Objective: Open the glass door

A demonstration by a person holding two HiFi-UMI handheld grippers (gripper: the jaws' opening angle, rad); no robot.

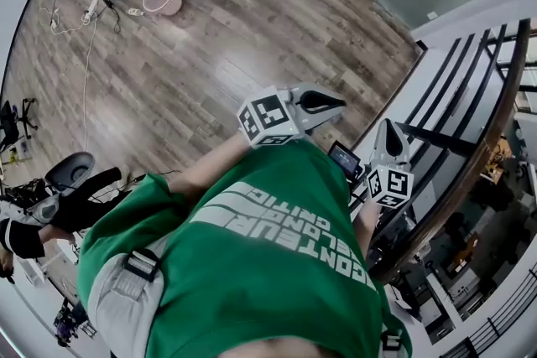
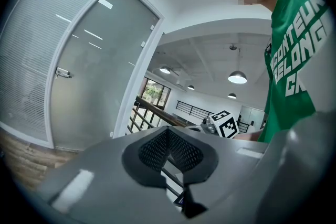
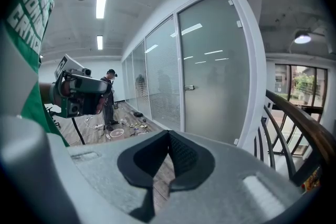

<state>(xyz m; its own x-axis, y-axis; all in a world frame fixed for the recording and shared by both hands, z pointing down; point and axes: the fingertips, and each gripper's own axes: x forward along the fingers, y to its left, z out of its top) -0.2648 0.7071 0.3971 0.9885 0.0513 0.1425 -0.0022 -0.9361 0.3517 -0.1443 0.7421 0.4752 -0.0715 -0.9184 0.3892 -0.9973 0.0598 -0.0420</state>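
Wooden floor [image 1: 193,71] fills most of the head view. There we see the left gripper [image 1: 323,102] and the right gripper [image 1: 391,138] held out ahead of a green shirt [image 1: 268,264], next to a dark railing [image 1: 470,105]. We cannot pick out the glass door from up here.

The left gripper view gives us the glass door [image 2: 100,65]. It is frosted, well apart from us on the left, and appears closed in its white frame. A small handle [image 2: 63,73] sits at mid height. This gripper's jaws are clenched together on nothing.

In the right gripper view the same door stands ahead, right of centre, with its handle facing us more squarely. These jaws are pressed together too, and empty. Only this view shows a person [image 3: 109,97] far down the glass wall.

We judge this to be the approach, with nothing touched yet. The next move calls for closing in on the handle and spreading one pair of jaws before they can take it.
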